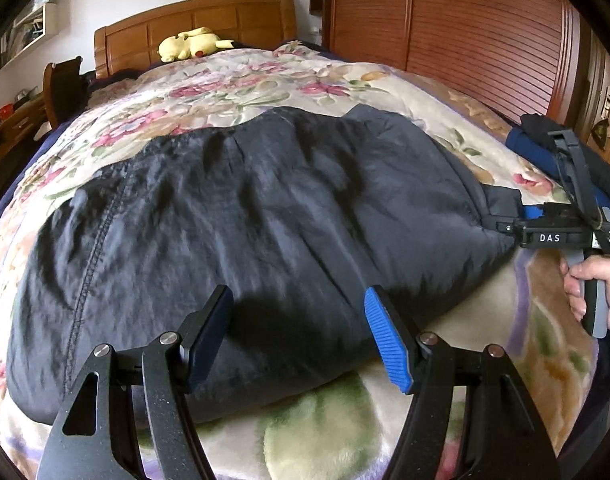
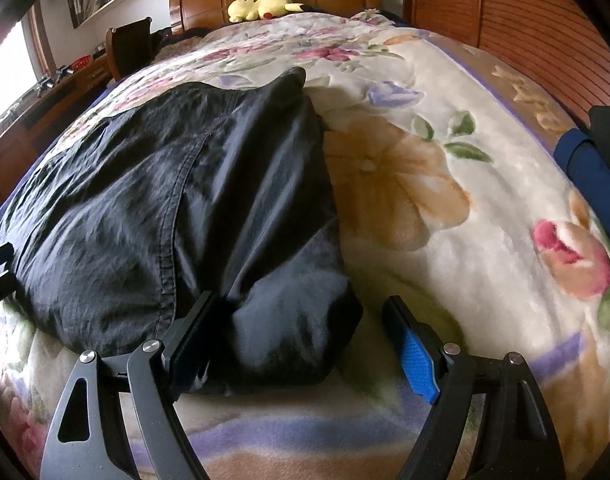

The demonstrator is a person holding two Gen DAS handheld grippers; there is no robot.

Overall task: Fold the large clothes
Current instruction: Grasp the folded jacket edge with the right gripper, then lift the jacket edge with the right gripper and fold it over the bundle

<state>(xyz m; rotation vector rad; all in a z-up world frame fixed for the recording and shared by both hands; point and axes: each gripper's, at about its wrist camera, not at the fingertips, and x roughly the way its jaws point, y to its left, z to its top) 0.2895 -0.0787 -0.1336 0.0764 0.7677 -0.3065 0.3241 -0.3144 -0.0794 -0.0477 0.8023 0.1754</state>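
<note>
Bed blanket (image 1: 233, 76) under dark jacket (image 1: 225, 216); left gripper (image 1: 299, 336) & right gripper (image 2: 301, 344) both gape, holding nothing; hand (image 1: 597, 288) only in left view.

1. Your left gripper (image 1: 299, 336) is a matte black, speckled metal frame with triangular cut-outs and round silver screws at the pivots.
2. Its fingers (image 1: 387, 338) carry ribbed blue pads on slim black backing plates.
3. Your right gripper (image 2: 301, 350) is built alike: black arms, silver screws, a textured blue pad.
4. Seen from the left camera, its black body bears white letters "DAS", a grey handle and thin dark cables.
5. Your right hand (image 1: 597, 288) wears no glove.
</note>
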